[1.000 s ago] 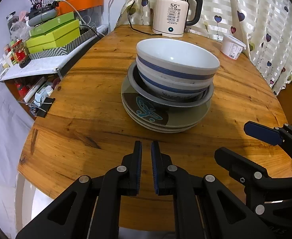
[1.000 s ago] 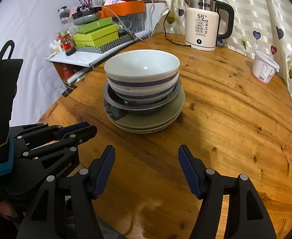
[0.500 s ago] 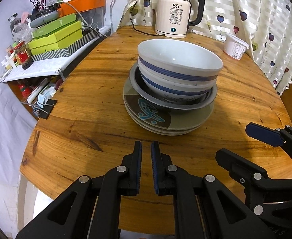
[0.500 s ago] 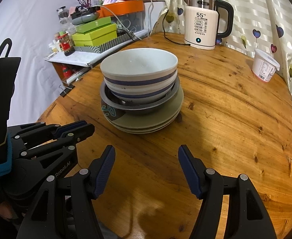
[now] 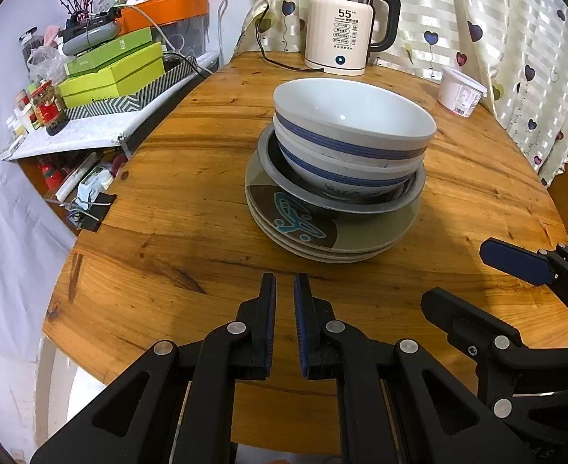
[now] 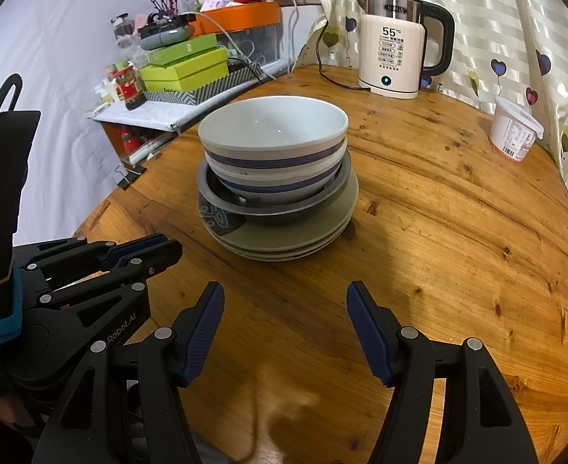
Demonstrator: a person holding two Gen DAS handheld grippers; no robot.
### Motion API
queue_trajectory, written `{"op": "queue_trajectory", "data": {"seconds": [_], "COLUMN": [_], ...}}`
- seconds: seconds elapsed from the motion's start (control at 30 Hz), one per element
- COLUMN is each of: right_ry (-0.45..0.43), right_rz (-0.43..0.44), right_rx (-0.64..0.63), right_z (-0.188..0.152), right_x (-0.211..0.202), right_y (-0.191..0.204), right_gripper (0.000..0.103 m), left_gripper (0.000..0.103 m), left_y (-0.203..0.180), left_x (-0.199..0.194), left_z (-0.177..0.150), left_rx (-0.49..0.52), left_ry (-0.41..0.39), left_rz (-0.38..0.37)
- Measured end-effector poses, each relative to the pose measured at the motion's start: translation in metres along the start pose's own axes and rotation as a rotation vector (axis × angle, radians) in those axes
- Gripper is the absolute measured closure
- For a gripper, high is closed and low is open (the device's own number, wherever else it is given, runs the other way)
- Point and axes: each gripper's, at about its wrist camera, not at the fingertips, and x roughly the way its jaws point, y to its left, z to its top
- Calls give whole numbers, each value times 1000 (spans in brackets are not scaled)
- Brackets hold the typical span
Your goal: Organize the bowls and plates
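A stack stands mid-table: flat plates point(image 5: 361, 237) point(image 6: 322, 228) at the bottom, a grey deep dish point(image 5: 268, 154) point(image 6: 276, 212) on them, and white bowls with blue bands point(image 5: 353, 123) point(image 6: 272, 135) nested on top. My left gripper point(image 5: 284, 290) point(image 6: 160, 245) is shut and empty, hovering over the table's near edge in front of the stack. My right gripper point(image 6: 284, 301) is open and empty, also short of the stack; its fingers point(image 5: 516, 261) show at the right of the left wrist view.
A white electric kettle point(image 5: 342, 27) point(image 6: 394, 44) with its cord stands at the back of the round wooden table point(image 5: 191, 201) point(image 6: 458, 232). A white tub point(image 5: 460, 91) point(image 6: 516, 131) sits at the back right by the curtain. A cluttered side shelf with green boxes point(image 5: 110, 73) point(image 6: 183, 65) lies left.
Both grippers have drifted slightly, so the stack shifts a little in each view. The jaws have not changed: left shut, right open.
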Motion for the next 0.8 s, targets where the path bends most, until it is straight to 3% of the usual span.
{"op": "queue_trajectory", "data": {"seconds": [0.8], "right_ry": [-4], "right_rz": [-18], "right_rx": [-1], "right_z": [-4], "right_x": [-2], "right_y": [4], "right_gripper": [37], "left_gripper": [94], "left_y": [-1], "left_x": [-4], "left_z": [-4], "left_rx": [11], "left_ry": [-45], "left_rz": [-19]}}
